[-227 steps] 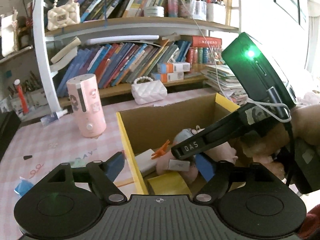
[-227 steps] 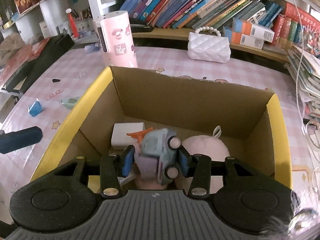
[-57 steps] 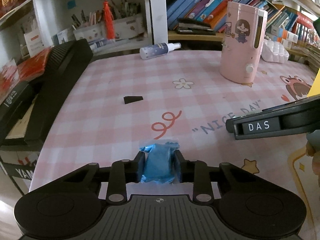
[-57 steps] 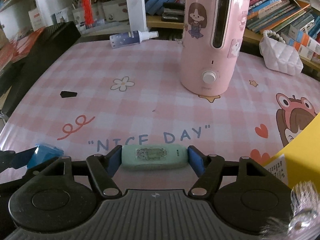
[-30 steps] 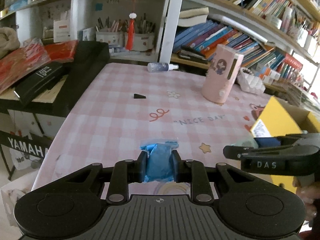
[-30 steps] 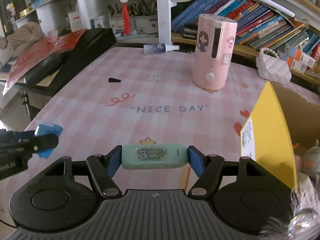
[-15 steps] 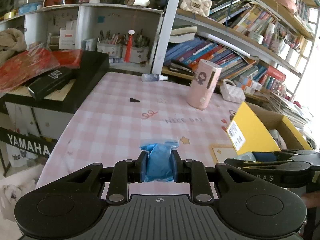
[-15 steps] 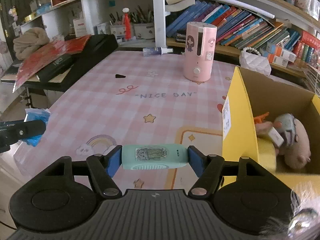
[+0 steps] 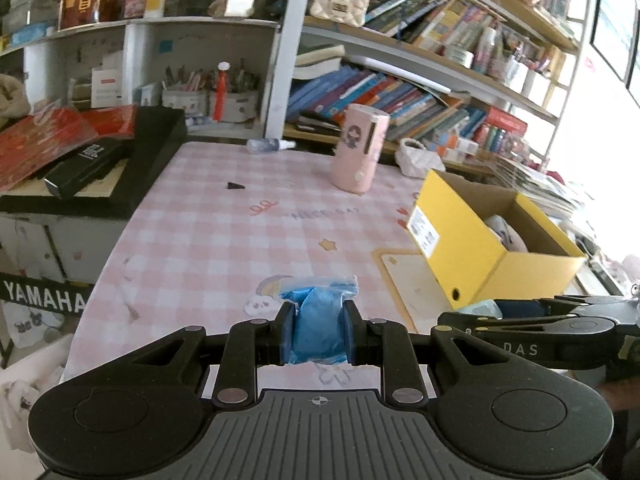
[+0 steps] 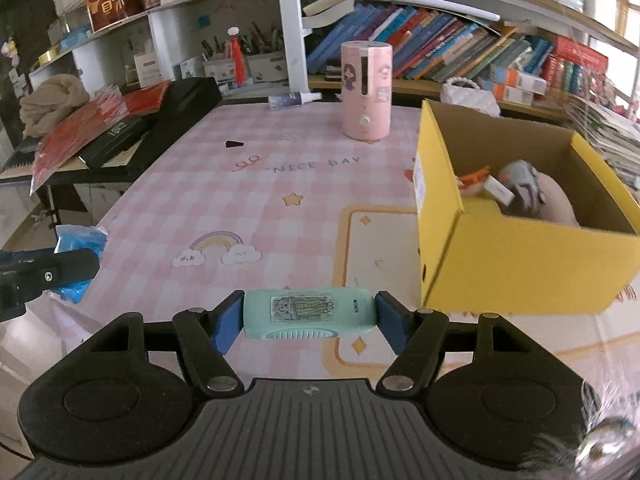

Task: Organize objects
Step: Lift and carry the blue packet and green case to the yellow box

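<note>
My left gripper (image 9: 318, 334) is shut on a crumpled blue plastic packet (image 9: 318, 324), held in the air above the near end of the pink checked table (image 9: 224, 236). My right gripper (image 10: 308, 318) is shut on a mint-green oblong case (image 10: 310, 313) with a cartoon sticker, gripped end to end. The yellow cardboard box (image 10: 516, 256) stands open on the table to the right, holding a pink plush (image 10: 556, 200), a grey toy car (image 10: 520, 180) and an orange clip (image 10: 472, 178). In the right wrist view the left gripper (image 10: 64, 266) and its blue packet (image 10: 78, 246) show at the left edge.
A pink cylindrical humidifier (image 10: 366, 90) stands at the far side of the table, with a white quilted purse (image 10: 470, 98) and a small spray bottle (image 10: 294, 100) near the bookshelves. A small black piece (image 10: 234, 144) lies on the cloth. A black keyboard case (image 9: 156, 152) borders the table's left.
Both grippers have drawn back and risen from the table, each still holding its object. More of the table and the yellow box has come into view, and the box now lies to the right.
</note>
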`<control>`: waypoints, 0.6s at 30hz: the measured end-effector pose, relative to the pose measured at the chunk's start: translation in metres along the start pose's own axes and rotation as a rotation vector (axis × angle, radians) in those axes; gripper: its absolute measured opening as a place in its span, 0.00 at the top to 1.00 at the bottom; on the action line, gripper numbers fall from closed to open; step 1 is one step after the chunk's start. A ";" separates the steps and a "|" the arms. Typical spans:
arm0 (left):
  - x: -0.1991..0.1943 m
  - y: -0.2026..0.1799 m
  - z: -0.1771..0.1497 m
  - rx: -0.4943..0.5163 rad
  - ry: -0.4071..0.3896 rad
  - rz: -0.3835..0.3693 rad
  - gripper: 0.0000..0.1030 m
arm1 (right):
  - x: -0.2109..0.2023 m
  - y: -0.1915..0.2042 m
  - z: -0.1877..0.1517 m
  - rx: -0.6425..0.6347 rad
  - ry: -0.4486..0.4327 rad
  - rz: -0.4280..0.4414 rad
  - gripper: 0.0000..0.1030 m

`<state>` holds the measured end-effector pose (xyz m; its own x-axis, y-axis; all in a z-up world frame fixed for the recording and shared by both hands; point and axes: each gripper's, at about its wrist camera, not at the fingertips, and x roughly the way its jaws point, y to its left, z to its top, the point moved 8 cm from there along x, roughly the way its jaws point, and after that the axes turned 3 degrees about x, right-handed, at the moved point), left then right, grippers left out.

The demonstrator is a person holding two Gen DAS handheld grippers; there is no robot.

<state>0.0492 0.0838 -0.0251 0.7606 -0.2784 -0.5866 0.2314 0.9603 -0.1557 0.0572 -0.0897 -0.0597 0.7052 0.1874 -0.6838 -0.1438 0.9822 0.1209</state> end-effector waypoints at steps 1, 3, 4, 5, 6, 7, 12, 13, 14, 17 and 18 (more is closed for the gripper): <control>-0.002 -0.002 -0.002 0.007 0.001 -0.007 0.78 | -0.003 -0.001 -0.004 0.005 -0.001 -0.003 0.35; -0.005 -0.008 -0.006 0.023 0.005 -0.023 0.78 | -0.010 -0.004 -0.011 0.021 -0.004 -0.014 0.35; -0.006 -0.012 -0.008 0.031 0.007 -0.032 0.78 | -0.014 -0.006 -0.014 0.031 -0.006 -0.021 0.35; -0.007 -0.015 -0.009 0.039 0.008 -0.043 0.78 | -0.017 -0.009 -0.017 0.040 -0.007 -0.029 0.35; -0.007 -0.019 -0.010 0.048 0.011 -0.054 0.78 | -0.021 -0.012 -0.021 0.051 -0.009 -0.038 0.35; -0.007 -0.023 -0.012 0.057 0.014 -0.065 0.78 | -0.024 -0.014 -0.024 0.063 -0.010 -0.047 0.35; -0.007 -0.045 -0.019 0.106 0.031 -0.133 0.78 | -0.041 -0.033 -0.043 0.121 -0.010 -0.099 0.35; -0.007 -0.049 -0.019 0.114 0.033 -0.144 0.78 | -0.045 -0.036 -0.046 0.133 -0.010 -0.112 0.35; -0.006 -0.054 -0.020 0.125 0.035 -0.158 0.78 | -0.048 -0.040 -0.049 0.145 -0.010 -0.125 0.35; -0.004 -0.069 -0.022 0.152 0.043 -0.199 0.78 | -0.058 -0.052 -0.056 0.180 -0.013 -0.164 0.35; -0.003 -0.074 -0.022 0.161 0.045 -0.212 0.78 | -0.061 -0.057 -0.059 0.191 -0.015 -0.178 0.35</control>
<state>0.0166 0.0138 -0.0298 0.6578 -0.4687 -0.5897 0.4793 0.8643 -0.1523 -0.0187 -0.1578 -0.0668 0.7180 0.0105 -0.6959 0.1163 0.9840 0.1349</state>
